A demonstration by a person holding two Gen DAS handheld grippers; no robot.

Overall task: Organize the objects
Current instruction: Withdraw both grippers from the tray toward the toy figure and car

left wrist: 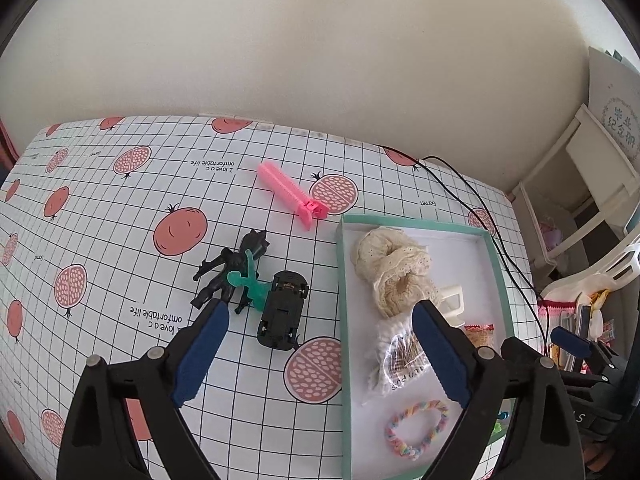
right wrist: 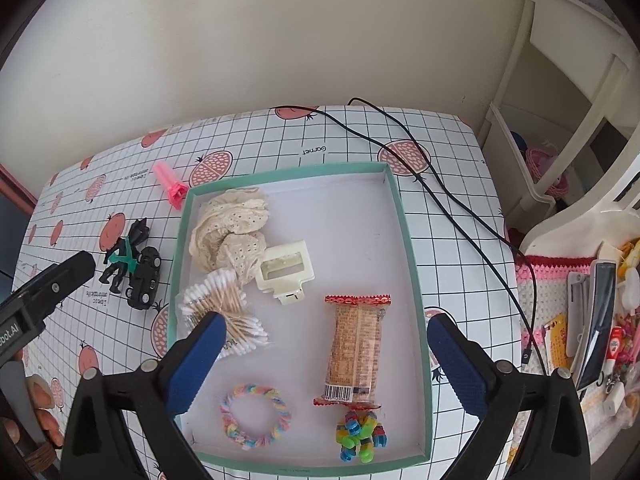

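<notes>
A teal-rimmed box (right wrist: pixel 402 216) (left wrist: pixel 343 280) holds a cream lace scrunchie (right wrist: pixel 228 228) (left wrist: pixel 390 264), a white hair claw (right wrist: pixel 285 270), a bag of cotton swabs (right wrist: pixel 224 312) (left wrist: pixel 394 356), a wrapped biscuit pack (right wrist: pixel 356 348), a pastel bracelet (right wrist: pixel 256 416) (left wrist: pixel 416 428) and a bright chain toy (right wrist: pixel 360 436). Left of the box lie a black figure (left wrist: pixel 228 272) (right wrist: pixel 120 260), a green figure (left wrist: pixel 252 284), a black toy car (left wrist: pixel 282 308) (right wrist: pixel 145 280) and a pink hair clip (left wrist: pixel 290 194) (right wrist: pixel 170 184). My left gripper (left wrist: pixel 318 312) hangs open over the car and the box's left wall. My right gripper (right wrist: pixel 326 326) hangs open over the box.
The table carries a white grid cloth with pomegranates (left wrist: pixel 180 230). A black cable (right wrist: pixel 440 196) runs across the table behind and right of the box. A white shelf unit (right wrist: pixel 560 100) and a cluttered stand (right wrist: pixel 592 320) are on the right. A hand (right wrist: pixel 40 408) shows at lower left.
</notes>
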